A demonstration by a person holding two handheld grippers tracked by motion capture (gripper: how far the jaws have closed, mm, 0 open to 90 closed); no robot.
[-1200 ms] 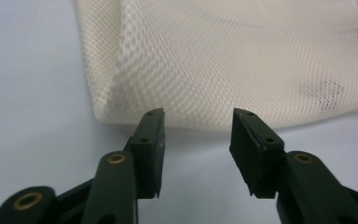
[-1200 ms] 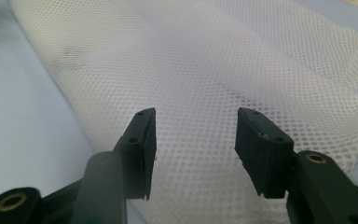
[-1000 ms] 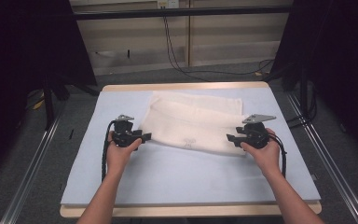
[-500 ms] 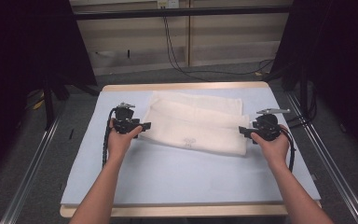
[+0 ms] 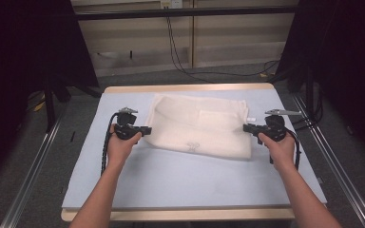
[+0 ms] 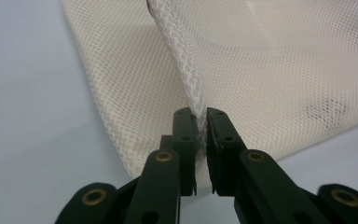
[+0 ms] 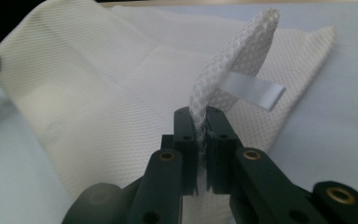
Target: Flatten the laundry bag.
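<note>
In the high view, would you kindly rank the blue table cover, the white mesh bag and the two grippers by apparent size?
1. blue table cover
2. white mesh bag
3. left gripper and right gripper: these look alike in size, so I leave them unranked.

No legible text, brand, number or sign. White tag [image 7: 251, 91] on the mesh laundry bag [image 5: 199, 126]: blank as seen. Faint dark mark [image 5: 193, 146] near the bag's front edge: too small to read.

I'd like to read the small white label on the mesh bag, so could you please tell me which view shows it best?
The right gripper view: the label juts out large beside the pinched mesh bag edge. The high view shows a speck; the left gripper view, just mesh.
</note>
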